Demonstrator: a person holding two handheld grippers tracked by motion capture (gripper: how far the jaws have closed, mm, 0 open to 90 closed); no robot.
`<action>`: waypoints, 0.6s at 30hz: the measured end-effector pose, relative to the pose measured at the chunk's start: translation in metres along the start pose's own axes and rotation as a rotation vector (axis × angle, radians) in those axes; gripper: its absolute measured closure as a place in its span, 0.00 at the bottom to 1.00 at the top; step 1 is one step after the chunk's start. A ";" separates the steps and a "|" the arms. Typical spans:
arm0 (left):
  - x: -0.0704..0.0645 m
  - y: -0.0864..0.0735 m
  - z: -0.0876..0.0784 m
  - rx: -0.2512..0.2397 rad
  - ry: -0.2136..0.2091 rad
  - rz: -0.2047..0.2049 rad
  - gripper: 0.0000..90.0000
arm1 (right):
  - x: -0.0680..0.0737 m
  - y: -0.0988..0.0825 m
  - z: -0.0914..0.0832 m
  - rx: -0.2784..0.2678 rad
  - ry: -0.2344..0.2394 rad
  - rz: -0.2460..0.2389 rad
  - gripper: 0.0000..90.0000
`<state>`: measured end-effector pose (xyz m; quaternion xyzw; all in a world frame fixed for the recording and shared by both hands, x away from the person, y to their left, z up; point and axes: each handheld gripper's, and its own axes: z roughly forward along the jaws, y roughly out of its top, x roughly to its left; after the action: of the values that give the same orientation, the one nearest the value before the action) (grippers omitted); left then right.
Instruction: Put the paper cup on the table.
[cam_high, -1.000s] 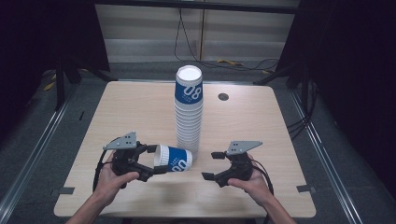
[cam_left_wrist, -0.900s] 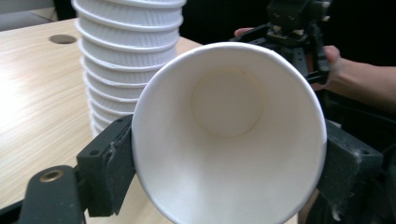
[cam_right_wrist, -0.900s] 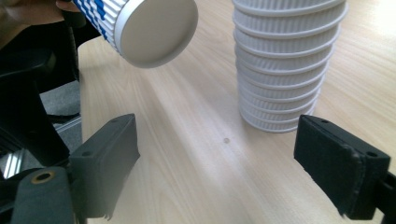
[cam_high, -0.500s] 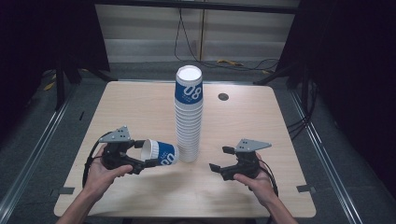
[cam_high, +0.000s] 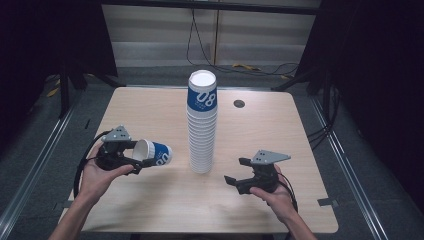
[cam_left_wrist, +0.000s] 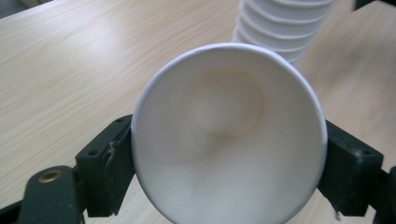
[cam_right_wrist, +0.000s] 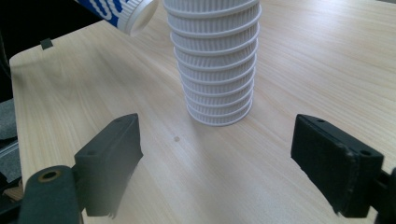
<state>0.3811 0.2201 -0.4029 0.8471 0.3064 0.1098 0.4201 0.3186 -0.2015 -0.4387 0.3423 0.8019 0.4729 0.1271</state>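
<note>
A: Start with the biggest thing. What carries it all?

B: A pale wooden surface (cam_high: 150, 110) with rounded corners, dark floor around it. A small dark round disc (cam_high: 239, 103) sits flush in it toward the far side, right of centre.

A: And on it?

B: A tall stack of paper cups (cam_high: 202, 125), standing upside down near the middle. The top cup has a blue band with white "08"; below it the ribbed white rims pile down to the wood. In the right gripper view the foot of the stack (cam_right_wrist: 215, 60) stands straight ahead, beyond the jaws.

A: The person?

B: Two forearms come in from the near edge. The left hand (cam_high: 97, 172) is to the left of the stack, the right hand (cam_high: 272, 192) to its right and a little nearer.

A: The left claw?

B: The left claw (cam_high: 131, 159) is closed on a single cup (cam_high: 152, 153), lying sideways and raised off the wood, its base pointing toward the stack and close beside it, not touching. In the left gripper view the cup's open mouth (cam_left_wrist: 228, 130) faces the camera, a black jaw pressed on each side of the rim.

A: The right claw?

B: The right claw (cam_high: 236, 172) is spread wide with nothing between the jaws, just bare wood.
</note>
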 end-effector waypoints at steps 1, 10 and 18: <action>0.001 0.000 0.000 0.000 0.022 -0.005 0.19 | 0.000 0.000 0.000 0.002 -0.001 0.003 0.19; 0.026 0.013 0.008 0.138 0.055 -0.029 0.19 | -0.005 -0.002 0.000 0.019 0.002 0.025 0.19; 0.037 0.020 0.020 0.265 0.070 -0.036 0.18 | -0.008 -0.005 0.001 0.026 0.028 0.047 0.19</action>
<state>0.4278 0.2209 -0.4021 0.8851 0.3477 0.0905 0.2957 0.3233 -0.2077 -0.4443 0.3560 0.8014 0.4701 0.1004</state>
